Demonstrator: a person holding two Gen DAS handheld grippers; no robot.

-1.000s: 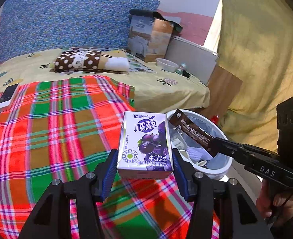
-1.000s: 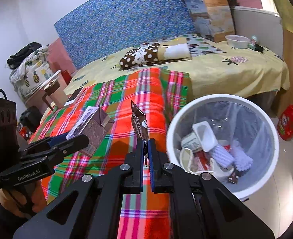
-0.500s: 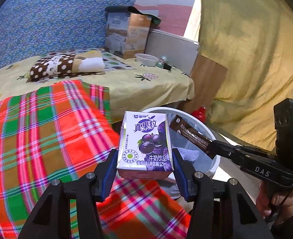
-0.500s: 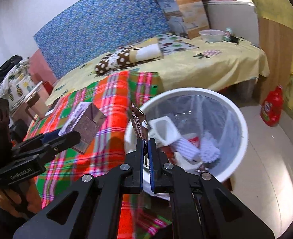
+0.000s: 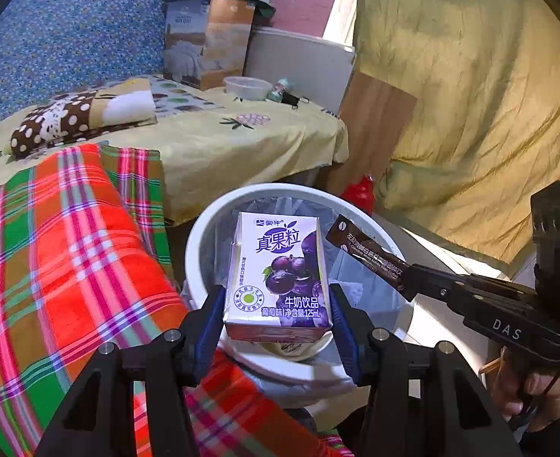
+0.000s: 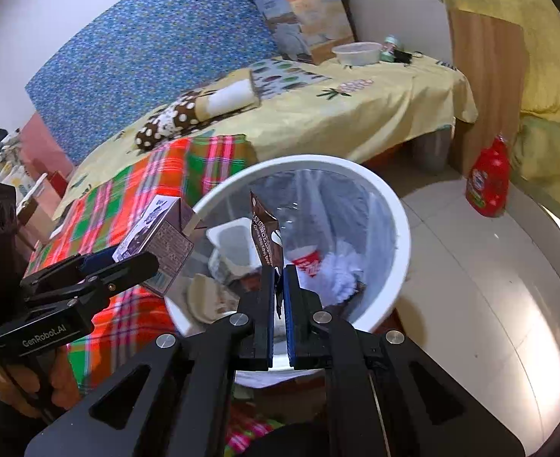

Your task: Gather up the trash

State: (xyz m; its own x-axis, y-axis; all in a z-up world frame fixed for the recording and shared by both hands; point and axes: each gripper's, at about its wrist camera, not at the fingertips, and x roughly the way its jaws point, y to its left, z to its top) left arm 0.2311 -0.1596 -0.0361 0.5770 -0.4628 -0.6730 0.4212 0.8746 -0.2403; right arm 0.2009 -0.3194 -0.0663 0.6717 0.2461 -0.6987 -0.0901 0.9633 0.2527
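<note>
**A:** Taking the white bin as our landmark: where do the two pieces of trash stand against it?

**B:** We see both held over its open mouth. The milk carton is upright, long axis vertical, above the bin's near-left rim beside the plaid blanket. The left gripper is clamped on the carton's two side faces. We judge a release here drops it inside, though close to the rim.

**A:** And the smaller piece?

**B:** The brown sachet stands nearer the bin's middle, long axis running up and away from the right gripper, whose fingers are pinched on its lower end. We judge the right hand better placed to let go first.

**A:** What writing can we read?

**B:** On the carton: "真果粒", "牛奶饮品" and "125mL", with plum pictures. On the tools: "DAS" and "GenRobot.AI". The sachet's print is too small to read.
</note>
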